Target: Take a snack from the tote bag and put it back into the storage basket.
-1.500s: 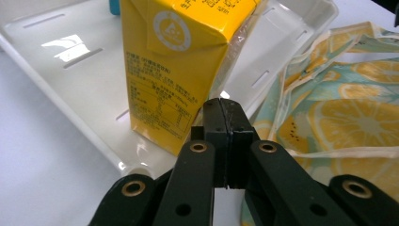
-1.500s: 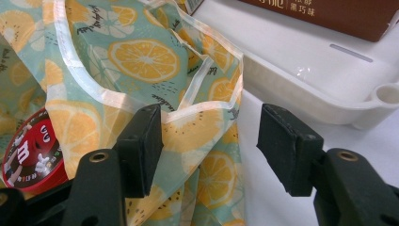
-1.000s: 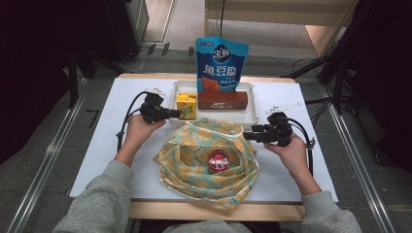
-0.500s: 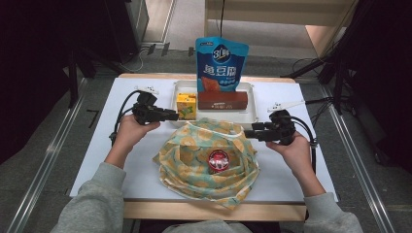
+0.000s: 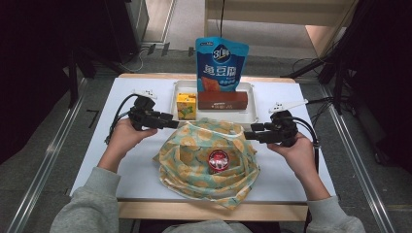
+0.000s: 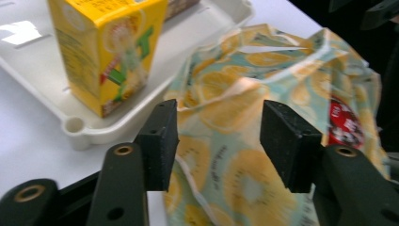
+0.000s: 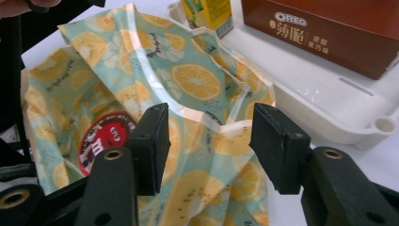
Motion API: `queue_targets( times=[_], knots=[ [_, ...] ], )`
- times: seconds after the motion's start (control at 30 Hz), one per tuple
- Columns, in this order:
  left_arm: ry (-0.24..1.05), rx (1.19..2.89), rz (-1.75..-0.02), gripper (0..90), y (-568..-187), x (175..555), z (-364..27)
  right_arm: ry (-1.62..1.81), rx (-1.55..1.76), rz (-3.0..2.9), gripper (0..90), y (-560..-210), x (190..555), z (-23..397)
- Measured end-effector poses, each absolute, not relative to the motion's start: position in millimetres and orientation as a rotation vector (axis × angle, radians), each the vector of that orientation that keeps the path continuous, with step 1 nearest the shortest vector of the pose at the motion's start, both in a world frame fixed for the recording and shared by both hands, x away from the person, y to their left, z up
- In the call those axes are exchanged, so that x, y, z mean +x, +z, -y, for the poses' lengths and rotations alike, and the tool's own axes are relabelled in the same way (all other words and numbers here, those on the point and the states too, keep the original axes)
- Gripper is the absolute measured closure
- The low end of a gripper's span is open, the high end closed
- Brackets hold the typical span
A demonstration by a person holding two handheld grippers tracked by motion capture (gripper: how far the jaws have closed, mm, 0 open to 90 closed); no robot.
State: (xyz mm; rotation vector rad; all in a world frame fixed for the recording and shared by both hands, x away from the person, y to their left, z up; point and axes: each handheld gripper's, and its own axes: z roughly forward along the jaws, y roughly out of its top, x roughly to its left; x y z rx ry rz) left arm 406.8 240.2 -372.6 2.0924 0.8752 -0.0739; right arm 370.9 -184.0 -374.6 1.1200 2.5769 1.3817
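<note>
While both grippers sit at opposite edges of the fruit-print bag [image 5: 206,155], the left gripper [image 5: 171,123] and right gripper [image 5: 248,135] have their jaws spread and empty, likely to take its rim. A red packet [image 5: 219,161] lies inside. Since 1 second ago, both hands have moved slightly outward.

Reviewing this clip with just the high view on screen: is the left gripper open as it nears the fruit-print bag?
Observer: Yes. In the left gripper view the left gripper stands open, the fruit-print bag showing between its jaws.
Operator: And the right one?
Observer: The right gripper is open too, its jaws on either side of the bag's rim.
Operator: What's the brown box?
Observer: The brown box reads OREO and sits in the white tray.
</note>
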Motion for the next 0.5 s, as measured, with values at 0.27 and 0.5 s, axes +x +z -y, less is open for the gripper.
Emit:
queue_targets(
  times=[0.27, 0.5],
  knots=[
    [-0.101, 2.068, -0.87, 41.2, -370, 398, -243, 1.372, 1.052, -2.628, 52.6, -367, 362, 173],
    [-0.112, 2.069, -0.883, 40.1, -373, 394, -245, 1.374, 1.004, -2.656, 53.7, -364, 355, 164]
  ],
)
